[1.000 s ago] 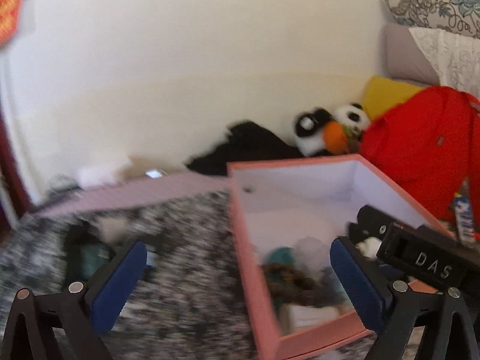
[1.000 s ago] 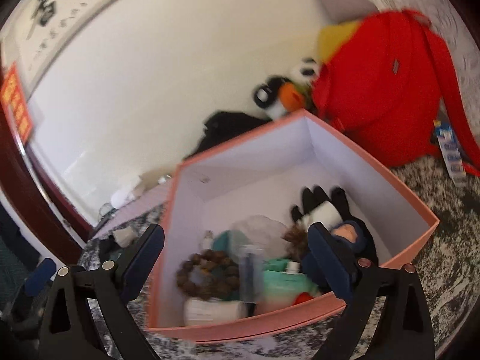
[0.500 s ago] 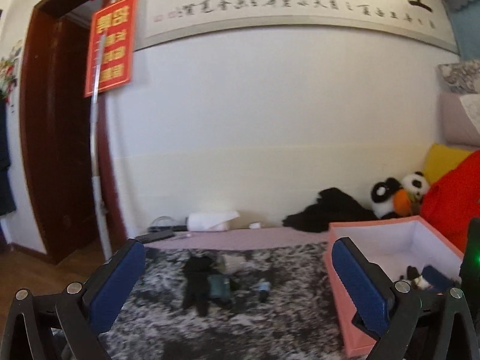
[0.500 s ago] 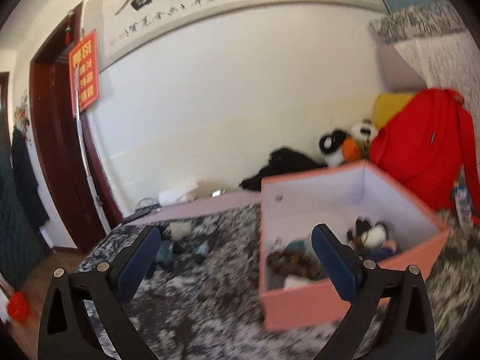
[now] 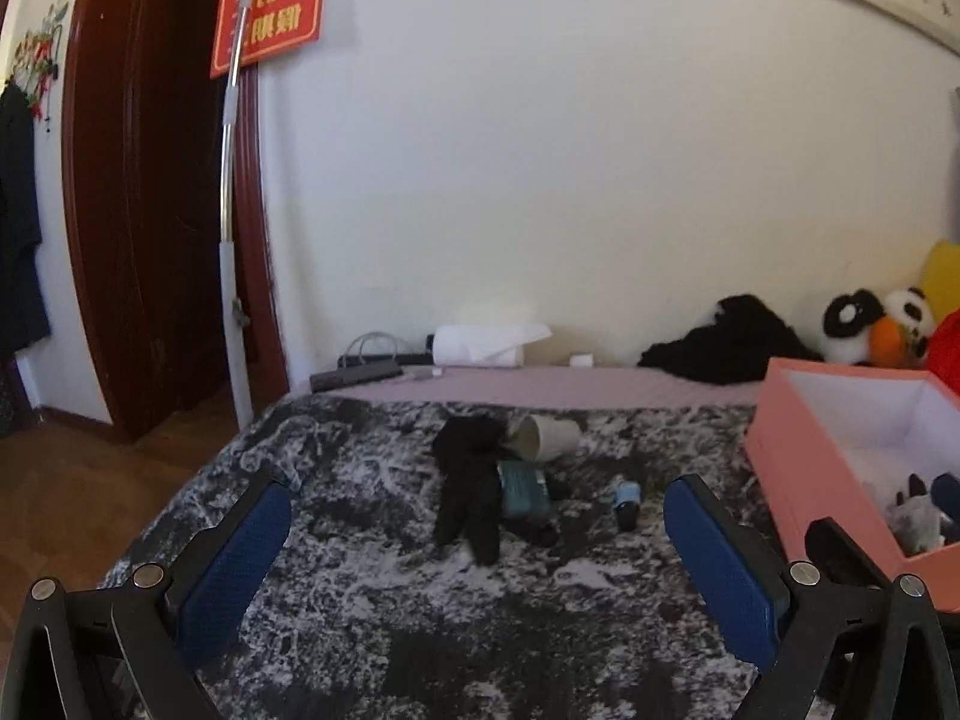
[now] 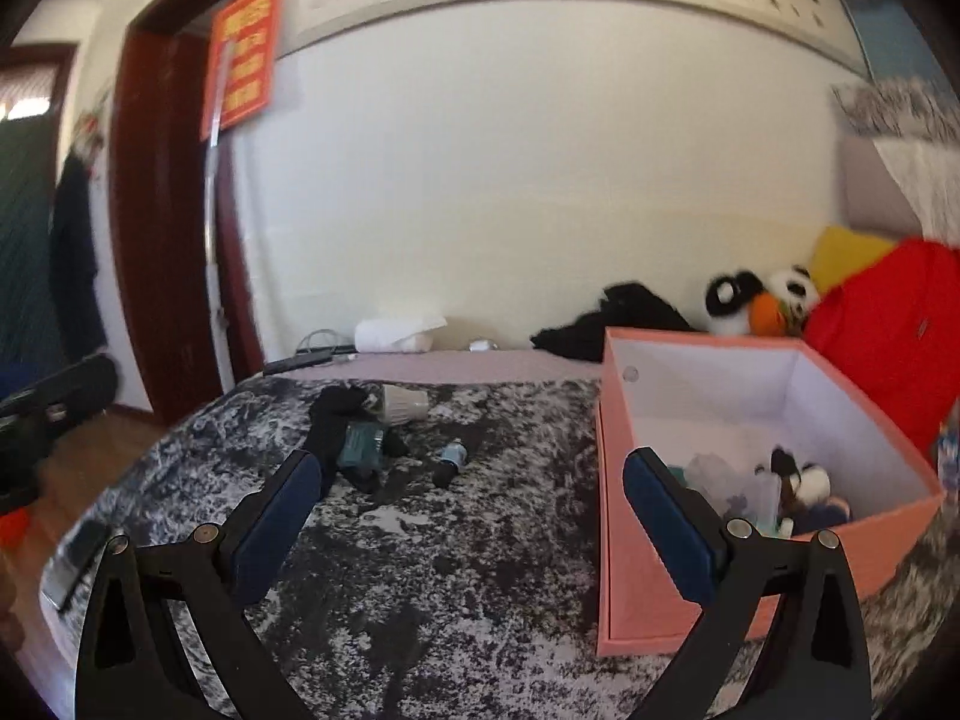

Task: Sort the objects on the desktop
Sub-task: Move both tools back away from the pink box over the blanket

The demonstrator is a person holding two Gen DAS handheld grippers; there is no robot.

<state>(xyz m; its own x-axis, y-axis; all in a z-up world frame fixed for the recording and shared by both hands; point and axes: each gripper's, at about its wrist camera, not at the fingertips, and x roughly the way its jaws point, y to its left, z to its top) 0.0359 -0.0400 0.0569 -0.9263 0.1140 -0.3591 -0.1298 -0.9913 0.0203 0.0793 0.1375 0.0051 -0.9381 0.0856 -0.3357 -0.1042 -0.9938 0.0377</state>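
Mottled black-white plush cloth bedcover (image 5: 384,600), fuzzy; pink box (image 6: 648,546) matt cardboard, white paper lining; black glove (image 5: 468,480) knit fabric; paper cup (image 5: 543,437) matt; door frame (image 5: 132,180) glossy dark wood.

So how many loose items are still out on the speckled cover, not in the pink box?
4: black glove, tipped white cup, teal packet, small bottle, all clustered mid-cover; more may hide beneath the glove.

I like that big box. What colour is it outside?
The box is salmon pink outside and white inside, clearest in the right wrist view.
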